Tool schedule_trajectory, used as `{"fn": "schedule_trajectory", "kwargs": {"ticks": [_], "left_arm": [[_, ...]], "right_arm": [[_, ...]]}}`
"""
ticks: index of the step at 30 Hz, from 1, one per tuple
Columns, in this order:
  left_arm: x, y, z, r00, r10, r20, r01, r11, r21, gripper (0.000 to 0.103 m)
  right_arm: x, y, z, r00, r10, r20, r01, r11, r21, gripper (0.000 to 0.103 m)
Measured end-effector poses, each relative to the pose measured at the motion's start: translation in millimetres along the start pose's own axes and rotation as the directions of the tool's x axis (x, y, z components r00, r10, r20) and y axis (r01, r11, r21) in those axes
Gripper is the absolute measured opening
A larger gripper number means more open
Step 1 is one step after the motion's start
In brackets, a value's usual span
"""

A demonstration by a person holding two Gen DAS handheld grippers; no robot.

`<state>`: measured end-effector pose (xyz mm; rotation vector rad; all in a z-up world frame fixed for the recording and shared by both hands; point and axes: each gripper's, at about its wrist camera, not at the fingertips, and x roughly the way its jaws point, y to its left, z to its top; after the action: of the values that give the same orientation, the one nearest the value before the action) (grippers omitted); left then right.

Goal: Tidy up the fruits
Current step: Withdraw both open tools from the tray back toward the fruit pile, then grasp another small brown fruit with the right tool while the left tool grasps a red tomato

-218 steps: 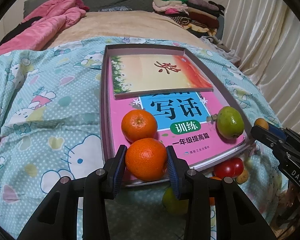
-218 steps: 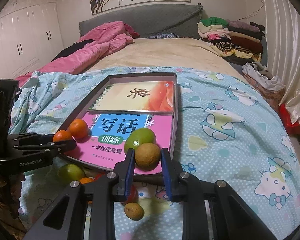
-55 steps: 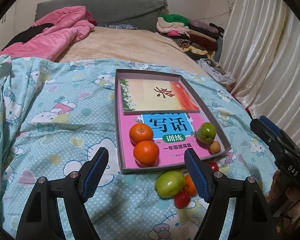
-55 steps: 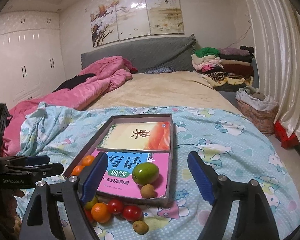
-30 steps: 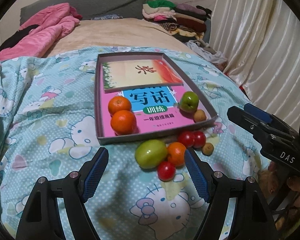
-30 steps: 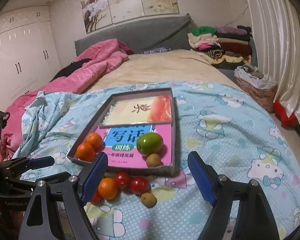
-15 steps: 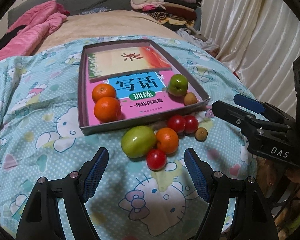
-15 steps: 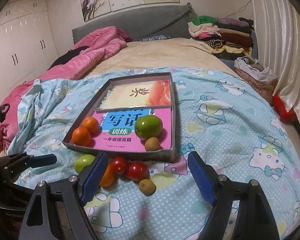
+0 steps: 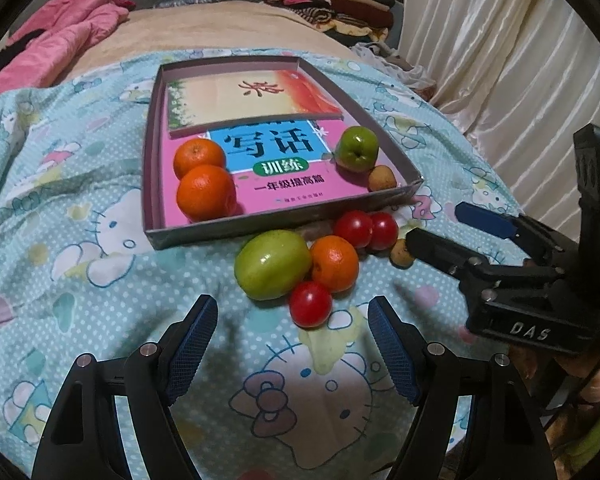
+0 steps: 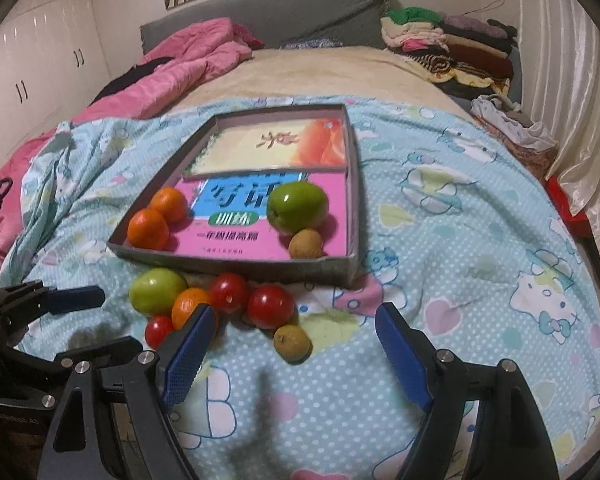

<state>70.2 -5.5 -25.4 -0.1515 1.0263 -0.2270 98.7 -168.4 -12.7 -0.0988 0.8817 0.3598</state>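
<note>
1. The left tool point(image 9: 292, 344) hangs with its jaws spread wide, empty.
2. The right tool point(image 10: 296, 344) likewise gapes, empty.
3. Round orange tangerines point(image 9: 206, 196) lie in the shallow grey cardboard box point(image 9: 284, 222); a big green fruit point(image 9: 274, 264) lies on the bed in front of the box.

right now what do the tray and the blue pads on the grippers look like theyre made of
The tray looks like thin grey cardboard, matte: flat folded walls with sharp corners. The blue pads on the left gripper and right gripper look like rubber or soft plastic, judging by their fine grid texture; which one I cannot tell.
</note>
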Motion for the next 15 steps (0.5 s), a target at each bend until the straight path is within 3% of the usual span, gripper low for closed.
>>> {"fn": "schedule_trajectory", "kwargs": {"ticks": [6, 12, 15], "left_arm": [[11.8, -6.9, -2.2, 0.999, -0.031, -0.038, 0.031, 0.999, 0.014, 0.064], [20.2, -14.8, -4.3, 0.997, -0.040, -0.060, 0.043, 0.998, 0.052, 0.060], [24.3, -14.8, -4.1, 0.997, -0.030, -0.068, 0.034, 0.998, 0.056, 0.060]], "right_arm": [[9.9, -4.0, -3.9, 0.998, -0.006, -0.055, 0.007, 1.000, 0.018, 0.080], [26.3, -2.4, -8.7, 0.991, 0.011, -0.135, -0.008, 1.000, 0.019, 0.066], [31.5, -2.3, -10.6, 0.988, 0.012, -0.154, -0.009, 1.000, 0.018, 0.054]]}}
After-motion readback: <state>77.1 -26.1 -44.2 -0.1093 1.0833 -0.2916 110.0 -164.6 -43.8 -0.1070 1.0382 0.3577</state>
